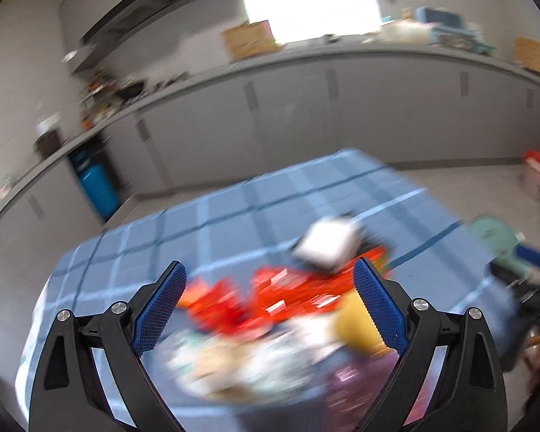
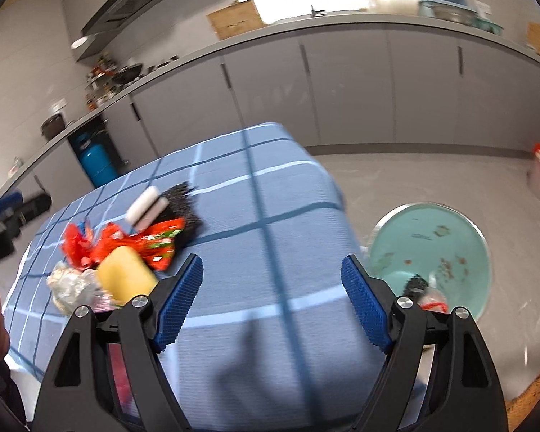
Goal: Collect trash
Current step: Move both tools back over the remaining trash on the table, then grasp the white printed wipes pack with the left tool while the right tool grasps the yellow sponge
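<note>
Both the left gripper [image 1: 268,302] and the right gripper [image 2: 271,293] hang released, jaws wide with nothing between them, above the blue checked tablecloth [image 2: 270,194]. The trash pile [image 2: 126,252], red wrappers [image 2: 154,239] and a yellow sponge [image 2: 127,277], lies at ten o'clock from the right gripper; the teal bin [image 2: 432,244] on the floor sits at three o'clock.

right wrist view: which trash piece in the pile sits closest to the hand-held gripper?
The yellow sponge-like block. It lies just beyond the right hand-held gripper beside its left finger, while the red wrappers and white rolls lie farther up the blue tablecloth.
</note>
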